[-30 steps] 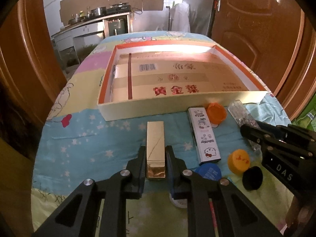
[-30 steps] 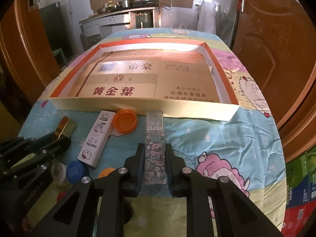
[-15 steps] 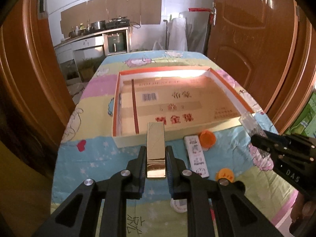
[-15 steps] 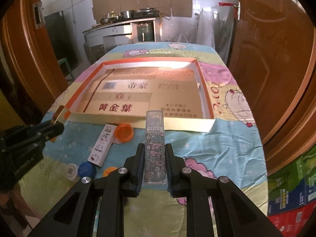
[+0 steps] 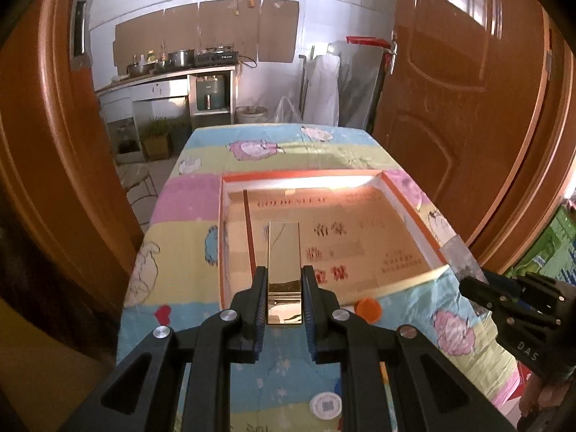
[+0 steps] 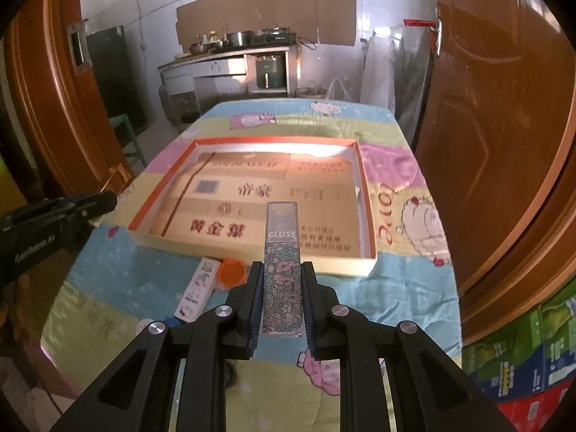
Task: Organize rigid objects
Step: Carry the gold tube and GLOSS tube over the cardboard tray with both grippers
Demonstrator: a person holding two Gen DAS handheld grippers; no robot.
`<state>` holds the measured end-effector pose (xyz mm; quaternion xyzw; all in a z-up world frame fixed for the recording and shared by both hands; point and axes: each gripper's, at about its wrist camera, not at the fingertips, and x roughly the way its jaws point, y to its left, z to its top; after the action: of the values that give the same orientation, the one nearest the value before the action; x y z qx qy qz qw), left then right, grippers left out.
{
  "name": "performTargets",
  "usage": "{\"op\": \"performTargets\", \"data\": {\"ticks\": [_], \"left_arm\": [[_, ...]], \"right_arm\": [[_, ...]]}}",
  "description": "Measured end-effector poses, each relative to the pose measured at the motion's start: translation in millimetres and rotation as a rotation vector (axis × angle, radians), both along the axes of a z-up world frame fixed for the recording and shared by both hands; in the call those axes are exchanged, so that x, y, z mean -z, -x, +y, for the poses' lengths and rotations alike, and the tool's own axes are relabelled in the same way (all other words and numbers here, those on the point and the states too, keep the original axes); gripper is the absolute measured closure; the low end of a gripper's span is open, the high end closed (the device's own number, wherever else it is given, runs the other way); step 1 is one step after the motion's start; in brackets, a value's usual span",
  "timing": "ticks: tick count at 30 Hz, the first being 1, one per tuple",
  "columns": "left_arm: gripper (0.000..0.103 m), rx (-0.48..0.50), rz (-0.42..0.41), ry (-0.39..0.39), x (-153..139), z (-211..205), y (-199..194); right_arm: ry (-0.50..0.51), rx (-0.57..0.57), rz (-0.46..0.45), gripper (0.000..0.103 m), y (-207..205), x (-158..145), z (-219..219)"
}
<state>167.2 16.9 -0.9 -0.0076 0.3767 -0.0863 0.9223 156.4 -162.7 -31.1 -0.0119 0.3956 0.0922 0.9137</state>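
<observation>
Both boxes gripped, tray lies dead ahead of each gripper.

Left wrist view: left gripper (image 5: 284, 293) is clamped on the long sides of the shiny gold rectangular box (image 5: 283, 266), whose long axis runs straight out along the fingers, far end over the near-left part of the shallow orange-rimmed cardboard tray (image 5: 306, 177). Box is off the patterned tablecloth (image 5: 187, 194); orange round cap (image 5: 368, 309) sits just outside the tray's near wall. Right gripper (image 5: 478, 289) shows at the right edge, beside the tray's near-right corner.
Right wrist view: right gripper (image 6: 282, 298) is clenched on the floral-print "GLOSS" box with a clear top (image 6: 282, 270), axis also along the fingers, tip over the tray (image 6: 273, 140) near wall, right of centre. White cartoon-print box (image 6: 198, 289) and orange cap (image 6: 233, 273) lie on the cloth short of the tray. Judgement: each hand goes forward and down, left box to the left half, right box to the right.
</observation>
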Motion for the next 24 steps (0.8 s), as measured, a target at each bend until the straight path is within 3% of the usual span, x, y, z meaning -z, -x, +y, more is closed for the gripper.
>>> {"op": "performTargets", "data": {"ticks": [5,18,24], "left_arm": [[0.085,-0.012,0.016,0.024,-13,4,-27],[0.085,-0.057,0.068,-0.054,-20,-11,-112],[0.085,-0.094,0.123,-0.051,-3,-10,-153]], "right_arm": [[-0.022,-0.021,-0.003,0.083,-17,-20,-3],[-0.09,-0.04,0.058,0.083,-109,-46,-3],[-0.139,-0.032,0.1,0.083,-152,-42,0]]}}
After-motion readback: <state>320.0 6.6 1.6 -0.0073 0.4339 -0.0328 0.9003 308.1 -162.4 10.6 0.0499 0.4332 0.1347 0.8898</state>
